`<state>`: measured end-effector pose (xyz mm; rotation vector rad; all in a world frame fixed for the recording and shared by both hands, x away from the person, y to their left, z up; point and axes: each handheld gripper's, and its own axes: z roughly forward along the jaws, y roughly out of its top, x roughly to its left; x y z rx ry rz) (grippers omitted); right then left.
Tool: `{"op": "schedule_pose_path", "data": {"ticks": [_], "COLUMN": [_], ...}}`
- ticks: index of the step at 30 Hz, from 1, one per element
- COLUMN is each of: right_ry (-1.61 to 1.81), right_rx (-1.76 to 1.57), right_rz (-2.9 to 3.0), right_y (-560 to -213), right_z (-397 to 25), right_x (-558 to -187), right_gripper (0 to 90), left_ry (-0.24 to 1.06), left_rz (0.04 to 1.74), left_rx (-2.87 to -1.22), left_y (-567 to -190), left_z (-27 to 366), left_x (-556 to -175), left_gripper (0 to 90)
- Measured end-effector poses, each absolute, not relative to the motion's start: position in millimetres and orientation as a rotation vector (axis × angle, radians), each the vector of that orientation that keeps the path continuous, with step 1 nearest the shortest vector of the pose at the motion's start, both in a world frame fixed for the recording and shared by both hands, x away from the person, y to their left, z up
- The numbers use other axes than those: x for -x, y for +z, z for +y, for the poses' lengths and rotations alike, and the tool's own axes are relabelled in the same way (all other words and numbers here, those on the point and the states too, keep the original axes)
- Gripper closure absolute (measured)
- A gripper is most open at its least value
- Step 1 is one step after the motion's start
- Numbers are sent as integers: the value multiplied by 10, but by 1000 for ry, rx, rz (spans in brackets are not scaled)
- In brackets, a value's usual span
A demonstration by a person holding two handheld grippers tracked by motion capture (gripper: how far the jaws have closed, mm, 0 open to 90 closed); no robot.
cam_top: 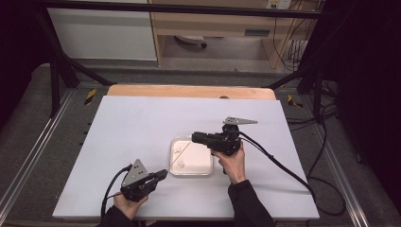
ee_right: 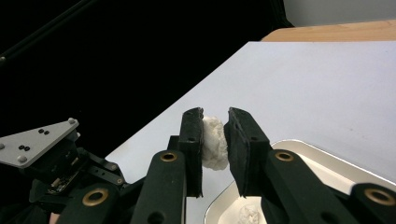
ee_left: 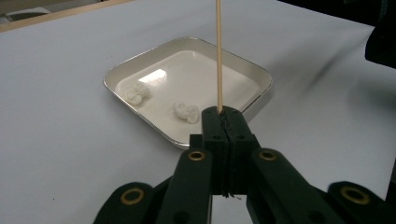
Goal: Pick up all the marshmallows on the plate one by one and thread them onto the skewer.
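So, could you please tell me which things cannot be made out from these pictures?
- The skewer: its far end is cut off by the top edge of the left gripper view.
- The white lump in the right claw: its sides are hidden by the jaws in the right gripper view.
- The pieces in the tray: too small in the high view to identify.

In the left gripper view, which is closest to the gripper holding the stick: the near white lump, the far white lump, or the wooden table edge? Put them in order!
From the left gripper:
1. Near white lump, in the tray just beside the jaws.
2. Far white lump, by the tray's left side.
3. Wooden table edge, far back, top left.
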<state>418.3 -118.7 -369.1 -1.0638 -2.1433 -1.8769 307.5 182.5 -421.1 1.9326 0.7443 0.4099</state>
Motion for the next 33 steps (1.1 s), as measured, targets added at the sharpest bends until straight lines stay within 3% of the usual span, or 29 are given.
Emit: {"op": "schedule_pose_path", "data": {"ticks": [33], "right_ry": [-1836], "right_rx": [1008], "right_rz": [-2119], "right_y": [-3859], "right_z": [-1037], "right_x": [-4103], "right_gripper": [811], "left_ry": [405], "left_rz": [746], "left_rx": [-2023], "left_y": [-4269], "left_z": [1773], "left_x": [-3094], "left_gripper": [893]}}
